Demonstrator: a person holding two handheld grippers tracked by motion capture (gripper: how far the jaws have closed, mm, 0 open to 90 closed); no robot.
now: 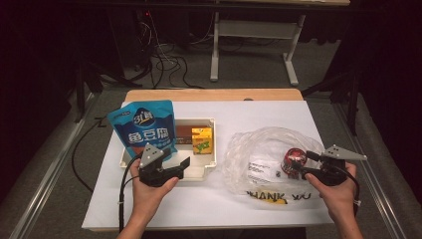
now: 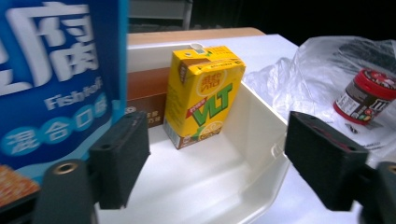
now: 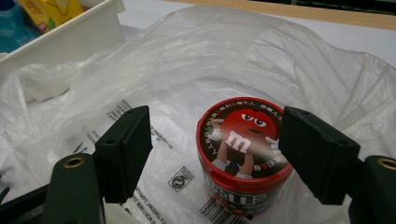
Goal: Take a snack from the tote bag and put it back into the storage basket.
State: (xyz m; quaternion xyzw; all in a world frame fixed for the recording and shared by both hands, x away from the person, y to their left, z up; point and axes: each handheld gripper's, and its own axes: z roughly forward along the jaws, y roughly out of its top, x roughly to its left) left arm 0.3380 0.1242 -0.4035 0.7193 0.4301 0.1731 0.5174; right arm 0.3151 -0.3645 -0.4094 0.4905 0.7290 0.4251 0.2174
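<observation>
The candy tub (image 3: 243, 154) is a short round container with a red rim and a dark lid printed with a red cartoon character; a barcode shows on its side. In the right gripper view it stands at lower centre, on the clear plastic bag (image 3: 224, 60), between the spread jaws of the right gripper (image 3: 229, 156); the left pad is clear of it, and contact at the right pad cannot be determined. In the high view the tub (image 1: 291, 160) sits at centre right.

The left gripper (image 1: 181, 168), at lower left of the high view, is open with nothing between its jaws. It is positioned at the near edge of the white tray (image 1: 209, 167), which holds a blue pouch (image 1: 144, 128), a yellow drink carton (image 1: 201, 140) and a brown box (image 1: 183, 131).

The table (image 1: 259, 112) is covered in white. Behind it: grey floor, loose cables (image 1: 166, 62), and a white table frame (image 1: 254, 37) in a dark room.
</observation>
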